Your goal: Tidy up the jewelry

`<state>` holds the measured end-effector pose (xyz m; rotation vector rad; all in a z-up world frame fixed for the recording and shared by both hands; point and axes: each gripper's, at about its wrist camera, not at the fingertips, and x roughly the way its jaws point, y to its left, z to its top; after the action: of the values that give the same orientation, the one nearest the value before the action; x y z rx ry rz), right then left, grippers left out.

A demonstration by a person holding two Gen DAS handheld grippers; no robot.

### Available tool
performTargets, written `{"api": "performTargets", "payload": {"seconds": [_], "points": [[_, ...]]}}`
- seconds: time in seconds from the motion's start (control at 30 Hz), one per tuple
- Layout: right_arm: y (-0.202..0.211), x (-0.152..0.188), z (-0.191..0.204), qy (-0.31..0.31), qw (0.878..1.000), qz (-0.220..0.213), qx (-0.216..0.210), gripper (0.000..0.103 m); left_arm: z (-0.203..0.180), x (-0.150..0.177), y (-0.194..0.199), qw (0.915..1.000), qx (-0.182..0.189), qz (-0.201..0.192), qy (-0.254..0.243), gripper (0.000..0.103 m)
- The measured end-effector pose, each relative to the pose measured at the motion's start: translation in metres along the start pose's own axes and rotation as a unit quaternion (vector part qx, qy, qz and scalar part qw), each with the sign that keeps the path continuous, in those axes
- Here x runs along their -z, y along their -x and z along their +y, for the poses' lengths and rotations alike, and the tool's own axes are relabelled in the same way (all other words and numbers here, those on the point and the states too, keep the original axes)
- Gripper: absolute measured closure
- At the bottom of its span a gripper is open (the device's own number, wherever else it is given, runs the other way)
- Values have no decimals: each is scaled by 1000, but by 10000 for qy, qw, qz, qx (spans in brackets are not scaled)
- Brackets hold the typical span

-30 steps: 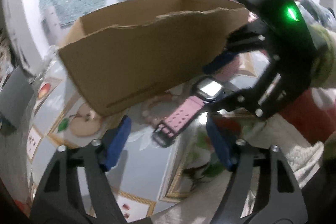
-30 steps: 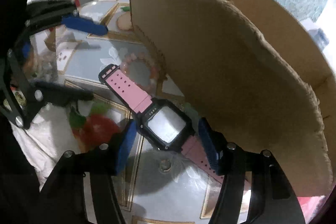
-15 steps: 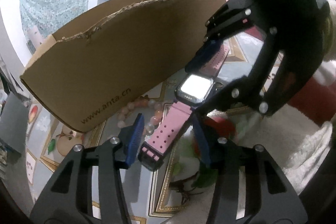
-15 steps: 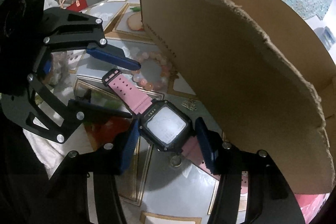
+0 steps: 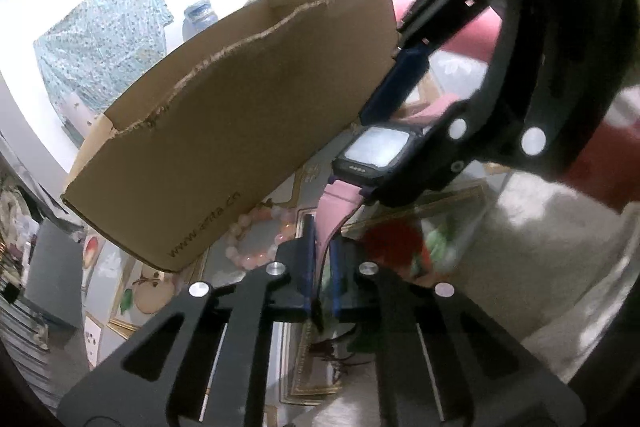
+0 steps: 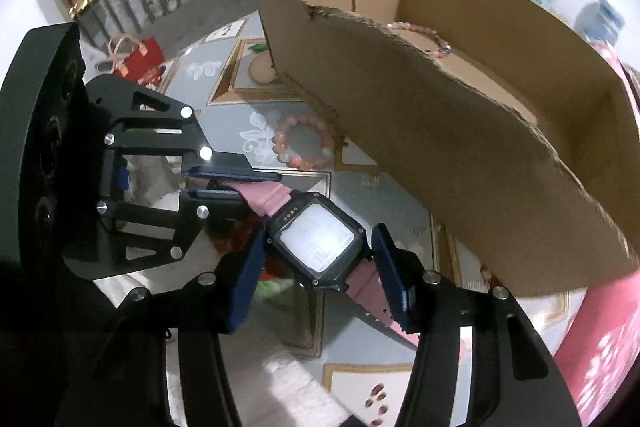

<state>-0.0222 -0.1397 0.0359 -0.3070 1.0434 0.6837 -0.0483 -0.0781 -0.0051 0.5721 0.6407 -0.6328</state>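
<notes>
A watch (image 6: 316,243) with a black square case and pink strap is held above the table by both grippers. My right gripper (image 6: 320,267) is shut on the watch case. My left gripper (image 5: 322,251) is shut on the pink strap end (image 5: 336,203); it also shows in the right wrist view (image 6: 236,185). The watch face shows in the left wrist view (image 5: 376,147). A pink bead bracelet (image 6: 304,143) lies on the table beside the cardboard box (image 6: 460,131). Another bead bracelet (image 6: 424,35) lies inside the box.
The open cardboard box (image 5: 224,147) stands close behind the watch, its torn front wall facing me. The table has a glossy patterned top (image 6: 224,75). A red gift bag (image 6: 140,59) stands at the far left. White cloth (image 5: 560,267) lies to the right.
My left gripper moved in and shut on the pink strap end. The watch, held in my right gripper, has risen off the table, and the box interior now shows.
</notes>
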Motion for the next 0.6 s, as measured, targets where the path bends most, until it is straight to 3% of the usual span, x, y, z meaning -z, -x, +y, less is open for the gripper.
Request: {"api": "performTargets", "payload": {"seconds": [0.27, 0.53, 0.6], "points": [[8, 18, 2, -451, 9987, -222, 81, 49, 15, -4, -4, 9958, 695, 174, 565, 99], [3, 52, 10, -669, 9960, -263, 522, 49, 25, -11, -21, 9916, 920, 409, 811, 99], [0, 59, 18, -538, 9956, -280, 719, 49, 31, -12, -24, 9871, 1089, 500, 1063, 99]]}}
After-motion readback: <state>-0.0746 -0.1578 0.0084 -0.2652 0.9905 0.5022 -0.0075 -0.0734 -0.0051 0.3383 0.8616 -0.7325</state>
